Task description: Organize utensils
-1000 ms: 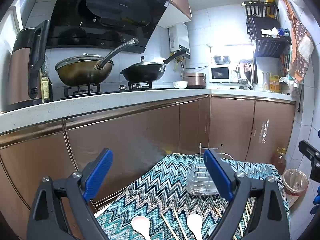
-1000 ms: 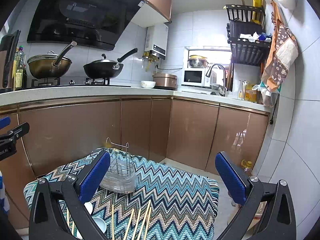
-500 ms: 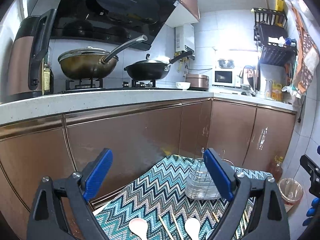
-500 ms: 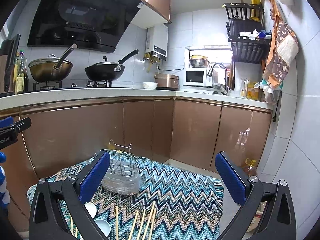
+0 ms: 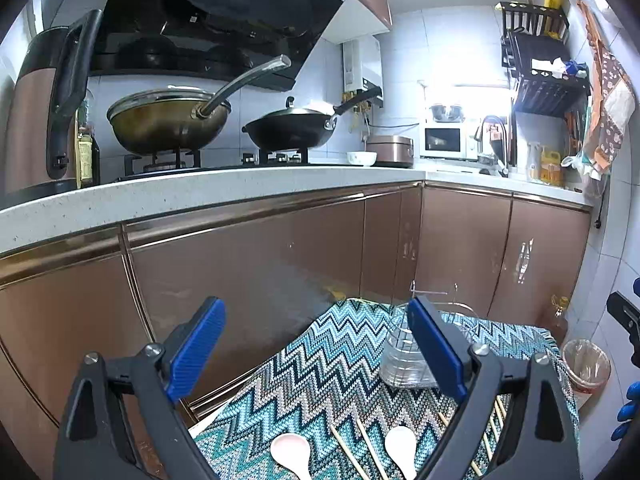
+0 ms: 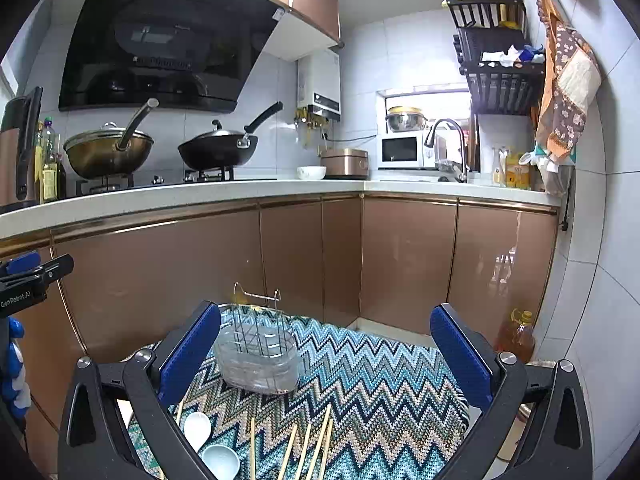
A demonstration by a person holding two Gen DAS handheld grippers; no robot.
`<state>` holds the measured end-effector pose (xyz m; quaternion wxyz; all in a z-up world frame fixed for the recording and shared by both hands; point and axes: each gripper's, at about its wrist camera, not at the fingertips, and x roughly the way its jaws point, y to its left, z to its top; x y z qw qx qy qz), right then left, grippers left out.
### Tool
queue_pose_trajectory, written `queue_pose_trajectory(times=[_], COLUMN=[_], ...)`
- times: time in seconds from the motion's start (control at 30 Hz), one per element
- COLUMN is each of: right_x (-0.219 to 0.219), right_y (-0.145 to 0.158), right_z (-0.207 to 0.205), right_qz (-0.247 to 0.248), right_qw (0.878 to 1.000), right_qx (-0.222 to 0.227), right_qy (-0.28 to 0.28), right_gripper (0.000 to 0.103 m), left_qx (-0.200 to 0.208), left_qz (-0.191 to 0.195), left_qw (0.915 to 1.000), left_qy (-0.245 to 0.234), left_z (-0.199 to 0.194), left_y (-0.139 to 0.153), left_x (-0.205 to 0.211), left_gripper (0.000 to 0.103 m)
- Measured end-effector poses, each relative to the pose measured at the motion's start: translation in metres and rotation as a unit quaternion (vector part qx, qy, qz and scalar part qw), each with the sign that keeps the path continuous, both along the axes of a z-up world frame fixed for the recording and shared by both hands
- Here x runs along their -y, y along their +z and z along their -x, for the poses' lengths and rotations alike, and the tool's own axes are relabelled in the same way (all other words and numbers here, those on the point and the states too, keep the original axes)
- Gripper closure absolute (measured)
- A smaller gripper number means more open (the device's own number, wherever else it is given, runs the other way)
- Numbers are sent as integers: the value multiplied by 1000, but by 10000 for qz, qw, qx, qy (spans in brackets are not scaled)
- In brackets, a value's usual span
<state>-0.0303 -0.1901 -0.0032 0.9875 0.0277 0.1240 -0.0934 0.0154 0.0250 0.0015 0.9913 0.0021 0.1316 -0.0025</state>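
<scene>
While both hover above the zigzag-cloth desk, the left hand-held gripper and right hand-held gripper gape wide, holding nothing. Utensil holder stands just ahead; chopsticks and white spoons lie below the fingers.

Zigzag cloth: holder, spoons, chopsticks.
</scene>
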Motion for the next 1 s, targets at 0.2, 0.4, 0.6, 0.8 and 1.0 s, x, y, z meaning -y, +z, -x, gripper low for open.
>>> queue_pose_trajectory(times=[0.2,0.4,0.6,0.8,1.0], right_x=[3,4,5,6,7], right_y=[-4,-6,-8,-15,-24], right_z=[-3,-8,-16,-22,-30], right_qz=[-29,-34,-34,-56,-24], right_qw=[9999,9998,9996,9989,9978], right_qx=[-106,-191,-294,-456,-662], right_qy=[7,-7,-34,-28,-11], right_gripper=[0,0,0,0,0], left_qx=[-156,-282,-548,-918,-1232], left_qz=[15,24,92,288,379], left_qw=[9999,9996,9984,9950,9909], left_qy=[19,-2,-132,-285,-400], left_z=[-6,-11,-21,-31,-40], left_y=[-6,-14,-27,-42,-60], left_x=[-6,-9,-11,-15,-20], left_gripper=[11,11,11,11,11])
